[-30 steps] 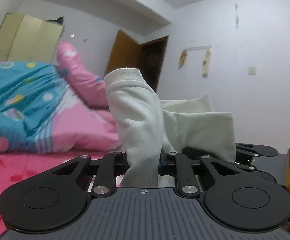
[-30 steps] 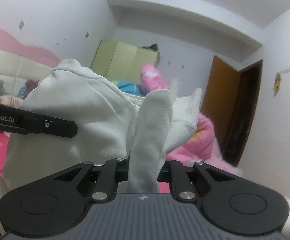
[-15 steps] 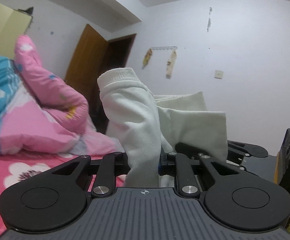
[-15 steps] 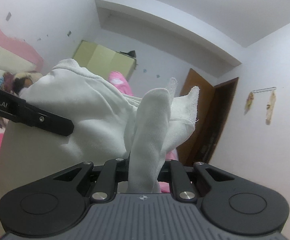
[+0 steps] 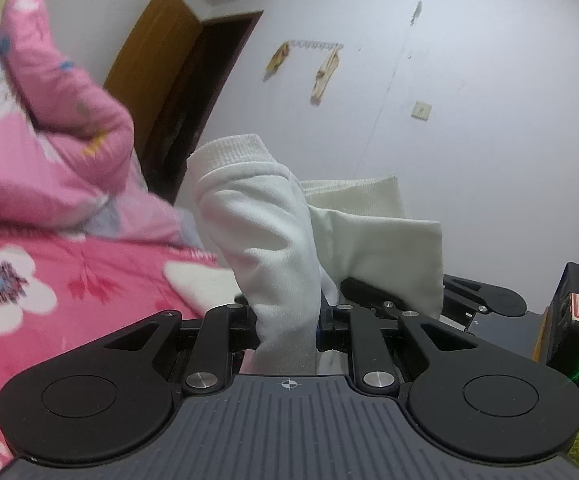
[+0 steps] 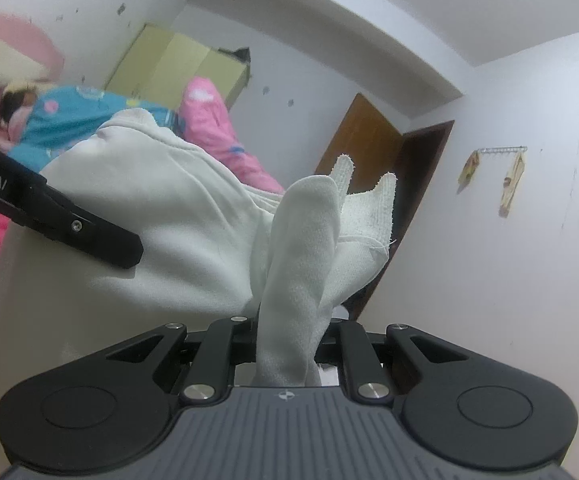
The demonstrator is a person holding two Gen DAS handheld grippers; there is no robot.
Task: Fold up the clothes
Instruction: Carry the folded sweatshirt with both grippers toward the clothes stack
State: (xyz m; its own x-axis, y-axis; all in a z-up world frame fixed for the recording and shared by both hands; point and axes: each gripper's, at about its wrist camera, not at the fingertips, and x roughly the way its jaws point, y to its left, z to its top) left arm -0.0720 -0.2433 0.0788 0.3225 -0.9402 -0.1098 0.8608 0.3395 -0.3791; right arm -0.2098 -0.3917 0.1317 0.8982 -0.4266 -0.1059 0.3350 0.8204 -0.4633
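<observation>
White garment (image 5: 273, 240): a pale, fleecy piece of clothing with ribbed knit edges; it is held up in the air by both grippers, above the bed rather than lying on it.
Left gripper (image 5: 287, 320): its jaws are pressed together on a bunched fold of the garment, which stands up between them like a stubby column with the ribbed cuff at the top.
Right gripper (image 6: 287, 334): also clamped on the cloth; a rounded fold is pinched between its jaws, and two little ribbed corners are seen poking up just behind that fold.
Garment between the grippers: a big loose bulge of fabric is seen in the right wrist view, spreading to the left of the pinched fold and draped under the black body of the left gripper (image 6: 69, 220).
Other gripper in left wrist view: the right gripper (image 5: 469, 304) is partly seen at the right, with white cloth hanging over it.
Bed sheet (image 5: 69, 280): hot pink with white flowers, seen below and left of the cloth, a bit blurred.
Quilt (image 5: 41, 120): pink, heaped up behind the sheet; a blue patterned part (image 6: 69, 116) is seen too.
Door (image 6: 357, 148): brown wood, standing open against the white wall.
Wardrobe (image 6: 177, 68): pale yellow-green, set against the far wall.
Black box (image 5: 577, 320): at the far right edge, with a small green light lit.
</observation>
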